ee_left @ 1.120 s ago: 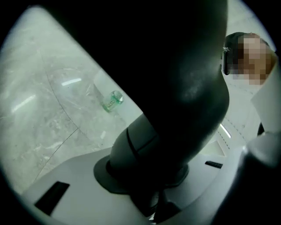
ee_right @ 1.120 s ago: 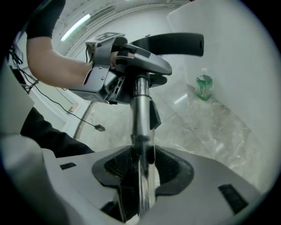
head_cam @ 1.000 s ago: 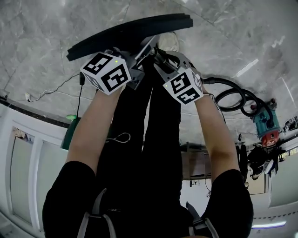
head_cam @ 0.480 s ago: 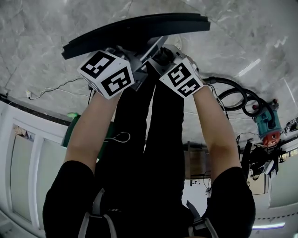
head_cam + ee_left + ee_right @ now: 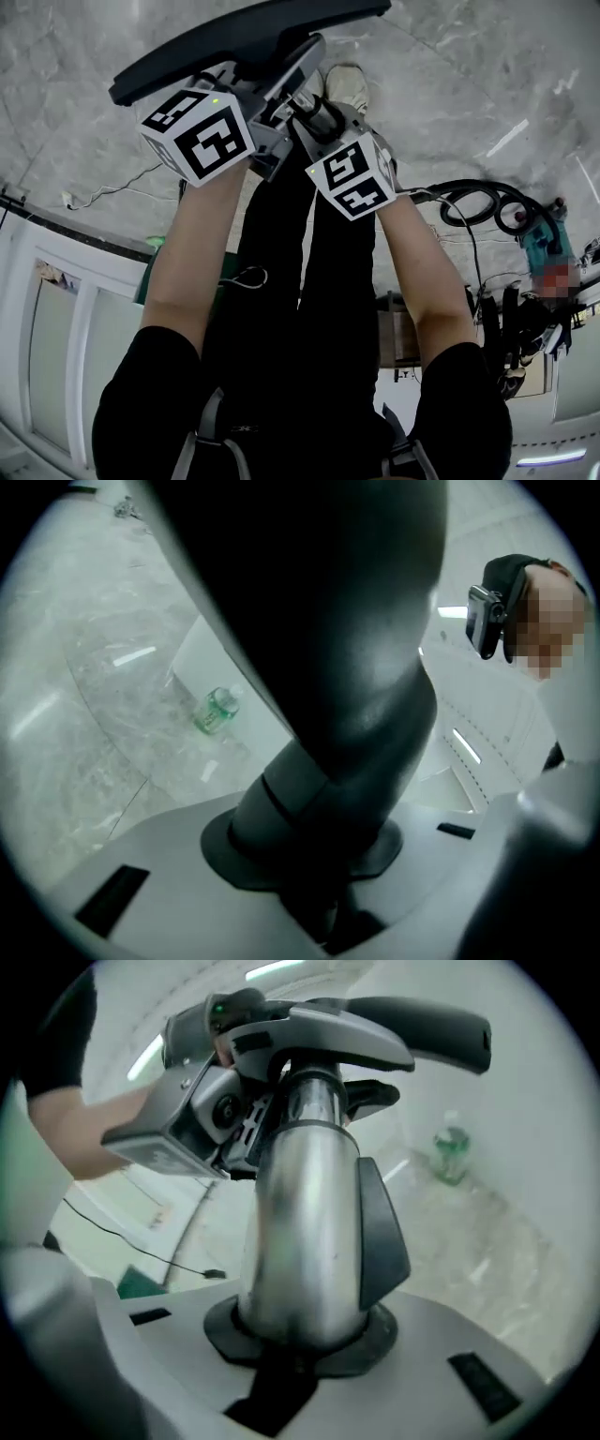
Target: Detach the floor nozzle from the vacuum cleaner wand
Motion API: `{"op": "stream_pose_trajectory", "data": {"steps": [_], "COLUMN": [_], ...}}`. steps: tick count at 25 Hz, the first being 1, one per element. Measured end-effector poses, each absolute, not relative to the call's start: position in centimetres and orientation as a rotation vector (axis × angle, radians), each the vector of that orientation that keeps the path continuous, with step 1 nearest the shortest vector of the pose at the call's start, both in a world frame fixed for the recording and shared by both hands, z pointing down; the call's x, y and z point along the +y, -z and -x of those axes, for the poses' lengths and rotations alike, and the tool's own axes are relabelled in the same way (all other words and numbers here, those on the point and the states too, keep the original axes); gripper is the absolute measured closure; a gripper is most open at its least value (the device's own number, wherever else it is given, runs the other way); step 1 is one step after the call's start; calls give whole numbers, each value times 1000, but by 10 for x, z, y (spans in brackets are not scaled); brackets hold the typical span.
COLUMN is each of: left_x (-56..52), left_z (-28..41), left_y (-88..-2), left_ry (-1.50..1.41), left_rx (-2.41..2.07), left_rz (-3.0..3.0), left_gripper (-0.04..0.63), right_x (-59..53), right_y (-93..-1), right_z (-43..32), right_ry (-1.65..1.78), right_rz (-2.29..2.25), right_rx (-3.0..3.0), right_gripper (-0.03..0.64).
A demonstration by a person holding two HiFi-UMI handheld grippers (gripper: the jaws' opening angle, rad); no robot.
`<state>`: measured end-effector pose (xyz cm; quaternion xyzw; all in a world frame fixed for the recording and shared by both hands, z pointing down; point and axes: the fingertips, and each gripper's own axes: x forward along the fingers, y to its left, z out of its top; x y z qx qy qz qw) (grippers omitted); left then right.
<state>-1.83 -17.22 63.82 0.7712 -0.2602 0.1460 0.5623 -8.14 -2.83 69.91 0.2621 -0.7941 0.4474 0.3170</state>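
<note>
The black floor nozzle [image 5: 244, 42] hangs tilted above the marble floor at the top of the head view. My left gripper [image 5: 277, 89] is shut on the nozzle's dark grey neck [image 5: 347, 667], which fills the left gripper view between the jaws. Just to its right, my right gripper [image 5: 314, 112] is shut on the silver wand [image 5: 300, 1222], which has a dark clip on its side. In the right gripper view the wand runs up to the nozzle [image 5: 412, 1026], with the left gripper [image 5: 225, 1101] clamped beside the joint. The wand and neck still look joined.
A black hose [image 5: 478, 202] coils to a teal vacuum canister [image 5: 539, 248] on the floor at right. A thin cable [image 5: 112, 187] lies at left by a white panelled door [image 5: 56, 319]. A green bottle [image 5: 452, 1155] stands on the floor. The person's shoe [image 5: 347, 84] is below the nozzle.
Both grippers have risen and shifted slightly left with the nozzle and wand. The nozzle has swung so its right end points further up.
</note>
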Motion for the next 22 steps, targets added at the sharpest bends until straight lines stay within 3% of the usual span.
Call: {"op": "stream_pose_trajectory", "data": {"steps": [3,7,9,11,14,16,22], "left_x": [-176,-167,-163,-163,-170,-176,-158], "left_z": [12,4,3,2,0,8,27], "left_y": [-617,-619,-631,-632,-626,-633,-638], "left_ry": [-280,-312,-360,-394,-417,-446,-524], "left_rx": [-499,-421,-418,-418,-469,-519,-454], "left_rz": [-1937,-1897,-1812,-1824,-1921,-1903,-1875], "left_gripper": [481,478,477,476,456,449,455], "right_x": [-29,12,18,9,-14,-19,38], "right_y": [-693,-646,-630,-651,-705,-713,-646], "right_z": [84,95,97,91,57,53,101], "right_ry": [-1160,-1730,-1916,-1719,-1140,-1057,-1753], "right_rz": [-724,10,136,-189,-781,-815,129], "right_rx": [-2113,-2286,-2256,-2199,-1939,-1891,-2194], "right_gripper": [532,545,545,548,558,560,558]}}
